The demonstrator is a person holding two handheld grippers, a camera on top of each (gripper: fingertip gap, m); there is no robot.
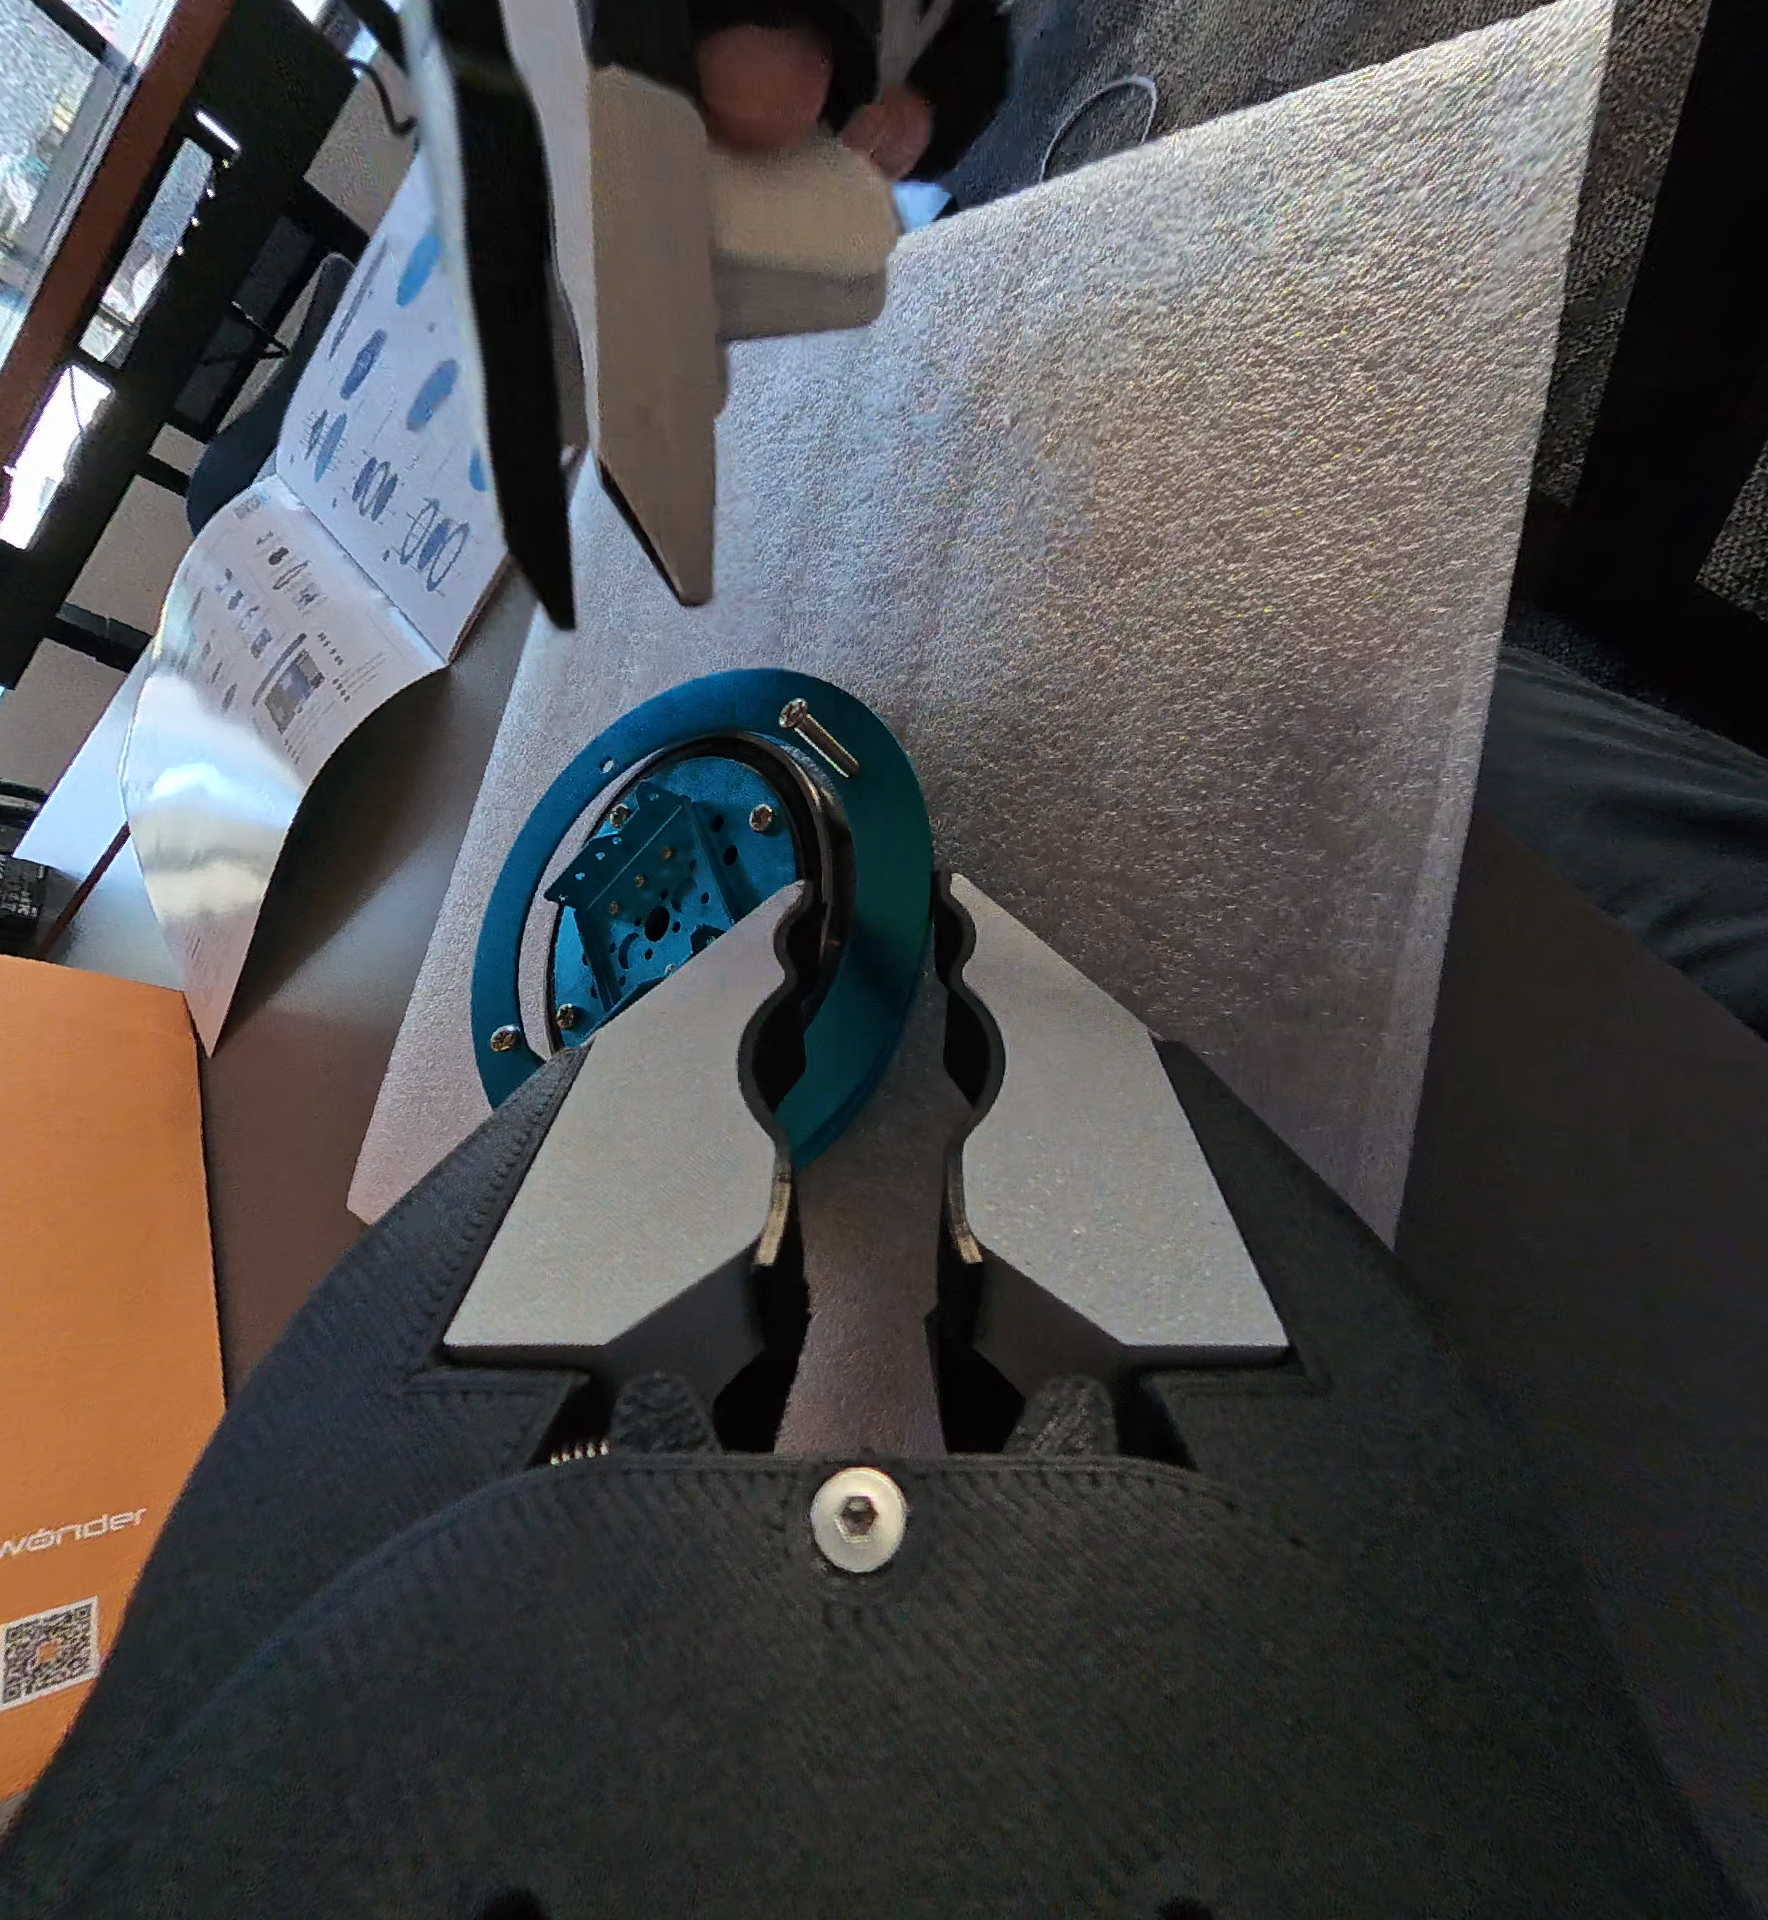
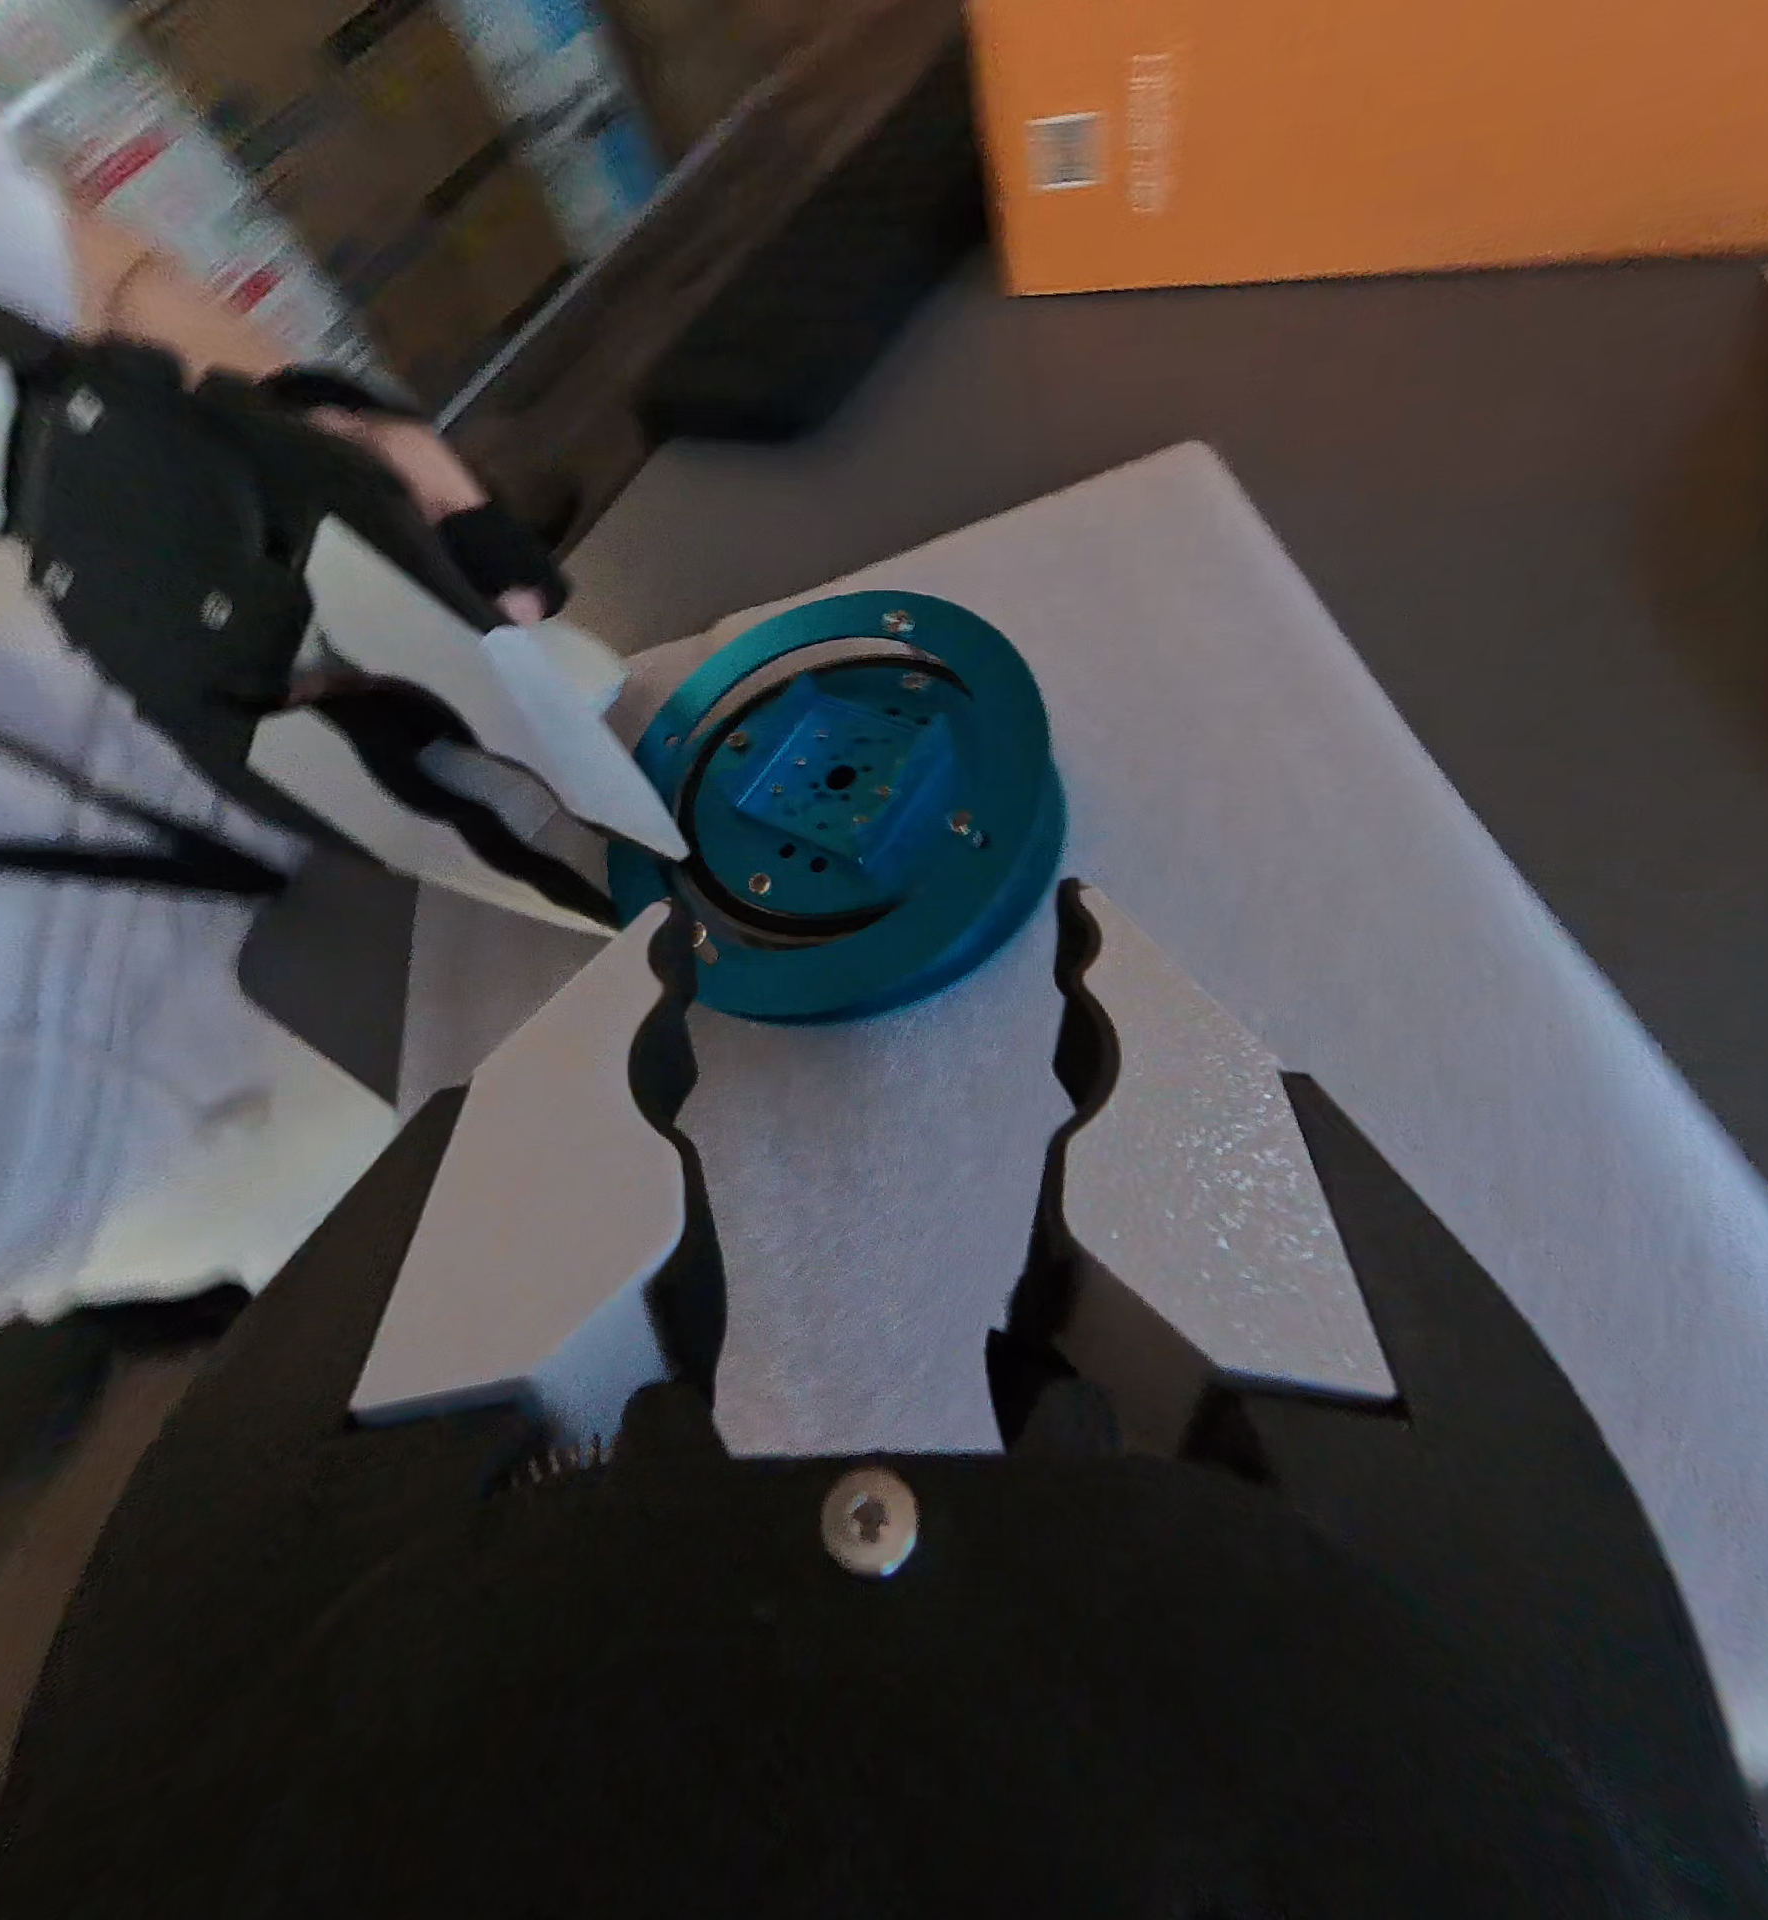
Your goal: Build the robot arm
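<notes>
The left gripper [image 1: 875, 883] is closed down to a narrow gap on the rim of the blue metal ring [image 1: 864, 997]: one finger is inside the ring's opening, the other is outside the edge. The right gripper [image 2: 864, 899] is wide apart and holds nothing; it hangs just above the near side of the same ring. The ring lies flat on a white foam pad [image 1: 1223, 520]. A blue perforated bracket [image 1: 641, 894] sits in its middle, and a loose screw [image 1: 820, 736] lies on its far rim.

The ring looks like stiff, smooth anodized metal, so it is probably slippery and a little heavy. I judge the flat rim the best place for a grip, because the screw can roll off when the ring tilts.

Beside the pad lie an open manual [image 1: 319, 582] and an orange box [image 1: 38, 1299].
</notes>
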